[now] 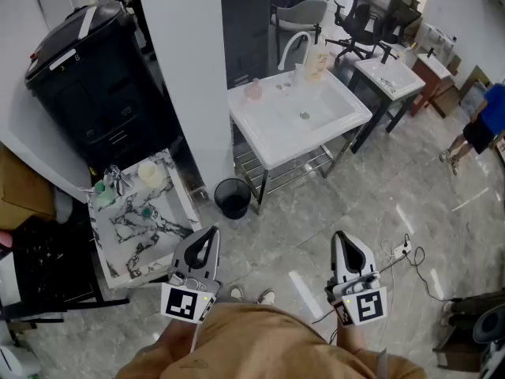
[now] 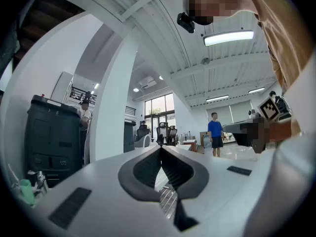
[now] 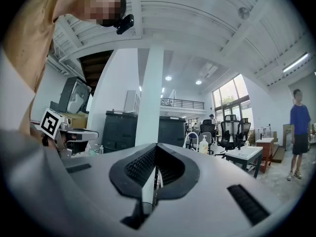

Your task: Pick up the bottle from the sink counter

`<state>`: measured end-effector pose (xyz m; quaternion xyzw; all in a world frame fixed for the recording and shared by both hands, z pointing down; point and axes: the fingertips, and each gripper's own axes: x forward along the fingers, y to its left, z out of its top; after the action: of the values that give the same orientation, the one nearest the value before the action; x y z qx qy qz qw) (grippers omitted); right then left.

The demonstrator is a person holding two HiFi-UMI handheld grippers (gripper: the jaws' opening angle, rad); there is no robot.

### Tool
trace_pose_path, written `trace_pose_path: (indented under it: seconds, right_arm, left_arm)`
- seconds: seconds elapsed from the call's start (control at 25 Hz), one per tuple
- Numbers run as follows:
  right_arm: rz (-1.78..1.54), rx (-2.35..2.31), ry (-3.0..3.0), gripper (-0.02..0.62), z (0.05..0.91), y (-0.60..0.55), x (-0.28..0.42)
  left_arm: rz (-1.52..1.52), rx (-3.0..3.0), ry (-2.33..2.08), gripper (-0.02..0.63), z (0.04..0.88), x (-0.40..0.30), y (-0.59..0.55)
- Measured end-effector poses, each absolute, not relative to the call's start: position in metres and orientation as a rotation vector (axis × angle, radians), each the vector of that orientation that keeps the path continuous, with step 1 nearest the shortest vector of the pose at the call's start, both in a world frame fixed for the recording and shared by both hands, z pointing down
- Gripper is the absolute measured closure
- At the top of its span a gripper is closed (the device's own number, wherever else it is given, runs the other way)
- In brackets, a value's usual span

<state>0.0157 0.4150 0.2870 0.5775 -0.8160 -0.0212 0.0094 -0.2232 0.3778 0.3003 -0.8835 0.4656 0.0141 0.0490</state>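
Observation:
A white sink counter (image 1: 268, 136) stands across the floor ahead of me, with a white curved tap (image 1: 293, 47). A pale pump bottle (image 1: 317, 60) stands at its back edge, and a small pink bottle (image 1: 253, 90) at its back left corner. My left gripper (image 1: 211, 232) and right gripper (image 1: 339, 236) are held low near my body, far from the sink, over grey floor. Both are shut with nothing between the jaws. In the right gripper view the pump bottle (image 3: 204, 144) shows far off beyond the closed tips (image 3: 157, 144). The left gripper (image 2: 160, 147) points toward the white pillar.
A marble-topped stand (image 1: 150, 231) with cups and a green bottle is at my left. A black bin (image 1: 233, 198) sits by the white pillar (image 1: 185, 69). A black cabinet (image 1: 87, 61), a second sink (image 1: 390, 77), floor cables (image 1: 406, 251) and a person in blue (image 1: 481, 129) are around.

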Motion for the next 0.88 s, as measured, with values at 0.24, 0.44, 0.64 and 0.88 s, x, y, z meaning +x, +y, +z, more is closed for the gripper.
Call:
trace_pose_path:
  seconds: [0.24,0.44,0.64,0.88]
  right_arm:
    - [-0.083,1.779,-2.559,0.592,0.292,0.411,0.017]
    - [-0.052,1.763,-2.574,0.591,0.297,0.409,0.019]
    - [-0.064,1.766,-2.572,0.592,0.296,0.407,0.030]
    - [-0.055,1.763,-2.603,0.592,0.294,0.405,0.047]
  left_arm:
    - [0.030,-2.689,1.424,0.603,0.306,-0.219,0.375]
    - [0.016,-2.683,1.431,0.603,0.308,-0.216,0.375]
    - [0.009,-2.668,1.443,0.603,0.305,-0.207,0.373]
    - [0.015,-2.657,1.446,0.603,0.304,-0.190,0.373]
